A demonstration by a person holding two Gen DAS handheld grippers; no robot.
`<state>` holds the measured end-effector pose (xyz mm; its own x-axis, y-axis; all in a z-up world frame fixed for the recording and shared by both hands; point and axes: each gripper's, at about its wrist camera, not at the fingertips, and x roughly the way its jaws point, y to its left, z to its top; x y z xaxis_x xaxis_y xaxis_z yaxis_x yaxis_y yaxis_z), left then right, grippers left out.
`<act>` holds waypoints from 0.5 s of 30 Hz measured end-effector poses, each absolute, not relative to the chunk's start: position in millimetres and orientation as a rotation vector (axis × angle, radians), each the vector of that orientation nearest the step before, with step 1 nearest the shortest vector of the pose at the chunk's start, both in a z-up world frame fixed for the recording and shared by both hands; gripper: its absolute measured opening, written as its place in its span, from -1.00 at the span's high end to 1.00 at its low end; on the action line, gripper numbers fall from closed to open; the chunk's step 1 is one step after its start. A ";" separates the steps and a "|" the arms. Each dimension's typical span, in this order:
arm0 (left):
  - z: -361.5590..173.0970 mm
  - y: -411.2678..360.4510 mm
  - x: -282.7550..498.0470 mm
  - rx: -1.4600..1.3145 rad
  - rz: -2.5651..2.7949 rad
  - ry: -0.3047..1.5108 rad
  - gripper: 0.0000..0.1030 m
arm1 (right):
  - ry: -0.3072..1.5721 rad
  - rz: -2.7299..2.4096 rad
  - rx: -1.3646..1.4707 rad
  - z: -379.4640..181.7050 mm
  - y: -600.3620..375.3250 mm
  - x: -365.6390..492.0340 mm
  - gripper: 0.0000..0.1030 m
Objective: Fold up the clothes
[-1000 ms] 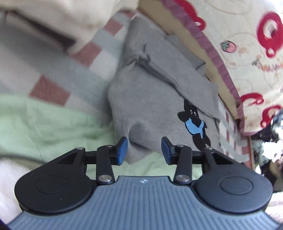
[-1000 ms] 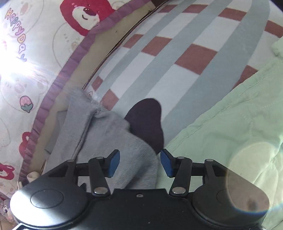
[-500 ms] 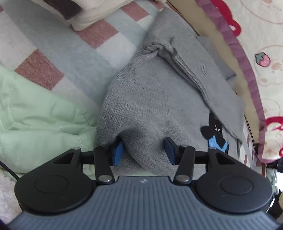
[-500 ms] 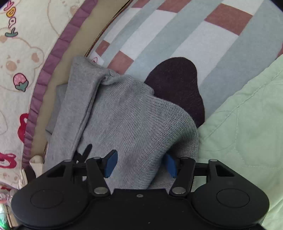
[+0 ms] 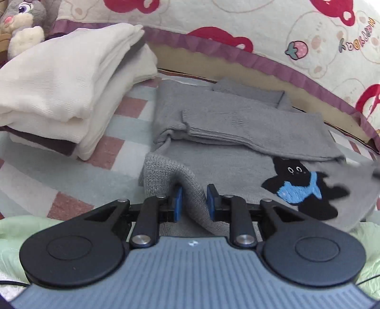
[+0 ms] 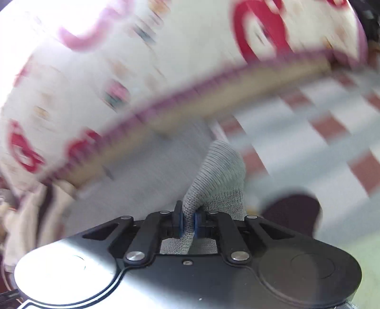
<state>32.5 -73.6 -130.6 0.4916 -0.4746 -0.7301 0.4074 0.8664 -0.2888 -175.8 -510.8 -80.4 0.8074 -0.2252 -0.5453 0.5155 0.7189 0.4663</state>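
Grey knitted sweater [image 5: 228, 145] with a black-and-blue animal figure [image 5: 301, 187] stitched on it lies across the middle of the left wrist view, spread on a bed cover checked in grey, white and brick red [image 5: 71, 176]. One sleeve is laid flat across the body of the garment, reaching from the centre toward the right of the frame. A cream quilt printed with red bears and edged in purple [image 5: 273, 45] arcs along the top of that view, just behind the sweater. A folded stack of cream-white cloth [image 5: 59, 90] fills the upper left, beside the sweater, and a grey plush rabbit [image 5: 21, 21] sits in the top left corner. A pale green quilted cover [image 5: 14, 235] shows at the lower left edge.

The left tool [image 5: 194, 202] has its blue pads partly closed on a raised fold of the sweater's near edge, at lower centre of the frame. In the right wrist view, which is heavily blurred, the right tool [image 6: 188, 223] is pinched almost fully together on another bunched ridge of the grey knit [image 6: 218, 178], which rises above the pads. A dark maroon patch [image 6: 292, 214] lies at the lower right.
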 end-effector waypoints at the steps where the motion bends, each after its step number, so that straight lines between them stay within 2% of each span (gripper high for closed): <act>1: -134.0 -70.9 36.8 -0.126 -0.536 0.951 0.42 | 0.489 -0.437 0.642 -80.5 -512.3 -174.9 0.80; 2: -139.7 -67.4 42.5 -0.177 -0.531 1.001 0.23 | 0.521 -0.453 0.640 -85.9 -514.7 -173.2 0.80; 6: -167.1 -52.3 68.1 -0.423 -0.451 1.176 0.15 | 0.639 -0.500 0.720 -120.7 -523.6 -173.7 0.75; 9: -182.9 -48.5 90.5 -0.542 -0.387 1.244 0.12 | 0.654 -0.537 0.876 -146.8 -529.4 -181.7 0.58; 10: -185.4 -52.1 94.4 -0.539 -0.392 1.247 0.12 | 0.660 -0.543 0.927 -152.7 -530.2 -184.2 0.30; 11: -185.9 -58.3 95.8 -0.506 -0.406 1.237 0.19 | 0.672 -0.545 0.962 -158.5 -530.8 -182.7 -0.01; 12: -184.7 -65.4 93.8 -0.450 -0.421 1.213 0.34 | 0.684 -0.545 0.992 -164.1 -530.7 -181.1 -0.13; 13: -182.9 -72.4 90.4 -0.389 -0.437 1.185 0.49 | 0.699 -0.545 1.004 -168.7 -529.1 -178.5 -0.18; 14: -181.1 -79.5 86.9 -0.328 -0.452 1.156 0.76 | 0.707 -0.559 1.003 -171.1 -530.8 -175.0 -0.18; 15: -177.5 -85.4 83.6 -0.268 -0.463 1.123 0.84 | 0.710 -0.574 0.988 -170.9 -532.5 -168.9 -0.18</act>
<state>83.6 -85.4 -177.5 0.3528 -0.4846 -0.8004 0.2208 0.8744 -0.4320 -168.9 -532.5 -170.9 0.6425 -0.1147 -0.7577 0.7165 0.4405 0.5409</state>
